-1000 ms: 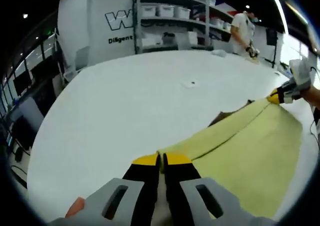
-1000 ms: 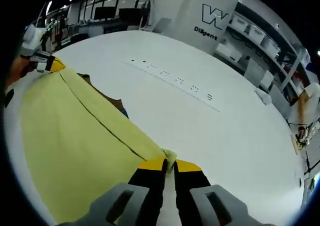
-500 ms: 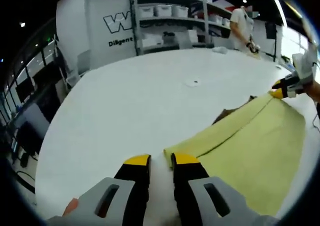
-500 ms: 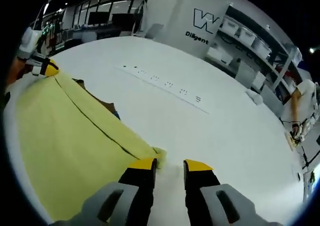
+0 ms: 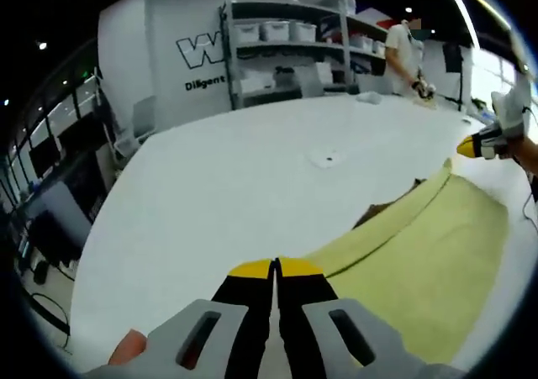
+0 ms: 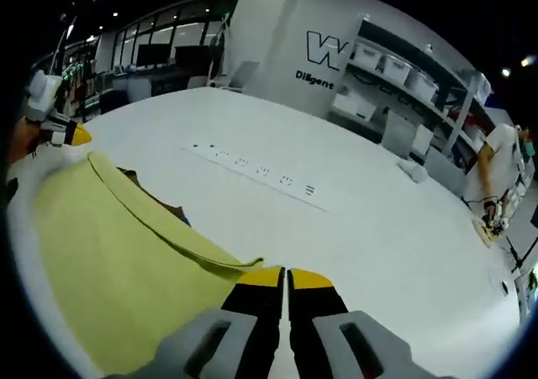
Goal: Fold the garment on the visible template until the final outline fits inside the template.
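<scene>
A pale yellow garment (image 5: 412, 253) is lying spread on a large white desk (image 5: 235, 177), with one long edge folded over into a narrow band. A brown template (image 5: 388, 208) is peeking out from under that folded edge — most of it is covered by the cloth.

In the left gripper view, the left claw (image 5: 274, 268) is sitting at the bottom, its yellow-tipped jaws clenched together with nothing visibly between them, just beside the near end of the garment's folded band. Far to the right, at the opposite corner of the cloth, the right claw (image 5: 471, 146) is hovering just off the fabric, held by a person's hand.

In the right gripper view, the right claw (image 6: 286, 276) is pressed closed and empty, right next to the curled corner of the garment (image 6: 118, 253). The left claw (image 6: 74, 134) is appearing small at the far left, beyond the cloth's far corner. A row of small dark marks (image 6: 256, 171) is running across the desk (image 6: 378, 228).

In the background, a shelving unit (image 5: 294, 43) is holding white bins, and a person (image 6: 496, 173) in a white top is standing at the desk's far edge.
</scene>
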`<state>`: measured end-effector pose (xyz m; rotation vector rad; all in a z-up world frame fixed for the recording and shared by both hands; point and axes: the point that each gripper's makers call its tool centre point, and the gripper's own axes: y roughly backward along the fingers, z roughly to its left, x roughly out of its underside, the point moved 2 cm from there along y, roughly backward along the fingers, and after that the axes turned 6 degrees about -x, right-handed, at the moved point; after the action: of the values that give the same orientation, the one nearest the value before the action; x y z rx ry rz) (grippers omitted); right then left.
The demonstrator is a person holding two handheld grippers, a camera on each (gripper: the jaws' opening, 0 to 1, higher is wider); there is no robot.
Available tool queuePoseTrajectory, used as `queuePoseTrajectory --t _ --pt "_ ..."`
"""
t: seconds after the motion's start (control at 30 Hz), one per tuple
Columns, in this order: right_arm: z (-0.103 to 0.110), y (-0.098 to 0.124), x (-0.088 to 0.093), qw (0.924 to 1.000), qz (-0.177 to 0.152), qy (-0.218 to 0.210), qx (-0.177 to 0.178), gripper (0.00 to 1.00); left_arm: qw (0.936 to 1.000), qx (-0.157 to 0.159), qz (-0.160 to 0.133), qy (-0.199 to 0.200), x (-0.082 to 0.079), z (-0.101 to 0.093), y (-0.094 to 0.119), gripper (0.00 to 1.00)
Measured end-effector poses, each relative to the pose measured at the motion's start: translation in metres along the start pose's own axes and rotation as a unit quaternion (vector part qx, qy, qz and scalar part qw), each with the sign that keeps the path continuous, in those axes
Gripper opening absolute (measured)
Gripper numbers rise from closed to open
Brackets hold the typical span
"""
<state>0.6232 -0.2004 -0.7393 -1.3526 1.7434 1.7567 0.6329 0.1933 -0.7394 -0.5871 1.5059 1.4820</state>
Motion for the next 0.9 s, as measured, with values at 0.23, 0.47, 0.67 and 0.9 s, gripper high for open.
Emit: queuePoseTrajectory --t 0.23,0.47,0.67,0.9 --pt "0.021 -0.003 -0.009 0.999 -0.015 -0.016 -0.039 0.0 0.9997 0.022 -0.01 -0.001 -0.006 -0.018 0.007 0.0" --pt "0.053 -0.01 -0.002 0.9968 -0.007 -0.006 -0.079 0.0 0.9983 0.056 -0.005 -0.014 0.004 -0.048 0.009 0.0" --pt "0.069 -0.015 0.006 0.9956 0.001 0.002 -0.094 0.0 0.9974 0.067 0.015 -0.021 0.021 -0.058 0.003 0.0" --pt "0.071 -0.02 0.015 0.9953 0.009 -0.001 -0.097 0.0 0.997 0.066 0.035 -0.022 0.036 -0.059 -0.011 0.0"
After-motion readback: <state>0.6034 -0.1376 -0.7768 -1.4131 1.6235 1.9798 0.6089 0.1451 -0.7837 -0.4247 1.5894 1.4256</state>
